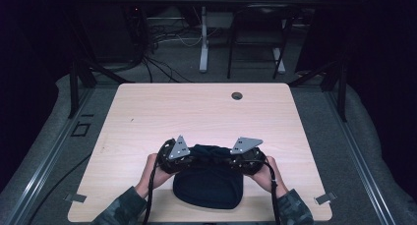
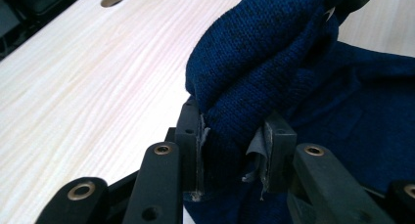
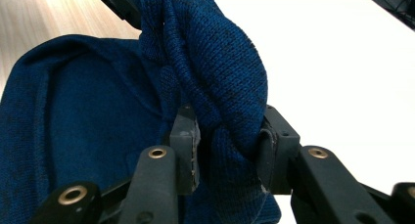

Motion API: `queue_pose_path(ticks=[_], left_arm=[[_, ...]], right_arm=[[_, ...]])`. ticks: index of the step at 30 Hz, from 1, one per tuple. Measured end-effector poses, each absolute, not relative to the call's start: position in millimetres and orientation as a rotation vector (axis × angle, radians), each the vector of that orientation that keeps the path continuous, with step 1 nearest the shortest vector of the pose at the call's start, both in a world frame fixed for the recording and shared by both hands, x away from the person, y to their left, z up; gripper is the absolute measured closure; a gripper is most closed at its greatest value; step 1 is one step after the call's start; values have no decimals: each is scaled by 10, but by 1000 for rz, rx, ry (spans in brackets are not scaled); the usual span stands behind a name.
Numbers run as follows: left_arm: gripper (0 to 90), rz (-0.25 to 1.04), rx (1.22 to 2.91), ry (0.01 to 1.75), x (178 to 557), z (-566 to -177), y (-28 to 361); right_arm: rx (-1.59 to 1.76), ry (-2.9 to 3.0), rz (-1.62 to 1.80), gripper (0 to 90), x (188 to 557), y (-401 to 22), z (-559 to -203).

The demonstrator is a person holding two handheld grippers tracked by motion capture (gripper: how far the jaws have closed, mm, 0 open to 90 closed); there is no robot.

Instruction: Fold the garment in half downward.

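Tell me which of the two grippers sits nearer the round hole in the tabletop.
The right gripper. The hole lies right of the table's middle, almost straight beyond it, while the left gripper sits farther across.

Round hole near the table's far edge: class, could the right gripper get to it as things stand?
Probably not yet: the right gripper is shut on the blue knit cloth; otherwise bare tabletop leads to the hole.

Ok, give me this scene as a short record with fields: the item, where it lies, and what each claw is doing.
item: dark blue knitted garment
surface: light wooden table
left claw: shut on a bunched fold of the knit
right claw: shut on another bunched fold
garment state: far edge gathered between the claws, the rest lying on the table
table feature: round cable hole near the far edge
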State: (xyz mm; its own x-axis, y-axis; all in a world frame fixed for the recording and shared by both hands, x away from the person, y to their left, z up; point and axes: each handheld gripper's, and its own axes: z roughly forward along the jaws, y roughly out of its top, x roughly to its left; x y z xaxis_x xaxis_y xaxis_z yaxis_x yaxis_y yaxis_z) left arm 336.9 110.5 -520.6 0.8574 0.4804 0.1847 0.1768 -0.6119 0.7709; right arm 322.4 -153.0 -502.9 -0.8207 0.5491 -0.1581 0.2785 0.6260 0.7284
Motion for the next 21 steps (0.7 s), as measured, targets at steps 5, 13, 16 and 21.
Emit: queue_pose_path(ticks=[5,13,16,21], left_arm=[[680,457,2228,475,3357,-5232,1117],[673,430,2244,468,3315,-5282,1119],[667,412,2260,464,3288,-5314,1119],[658,395,2269,463,3261,-5349,1127]], right_arm=[[662,2499,1025,636,3203,-1529,-5072],[661,2532,1009,621,3159,-1526,-5140],[665,2549,1001,610,3135,-1519,-5184],[665,2567,996,600,3110,-1511,-5226]])
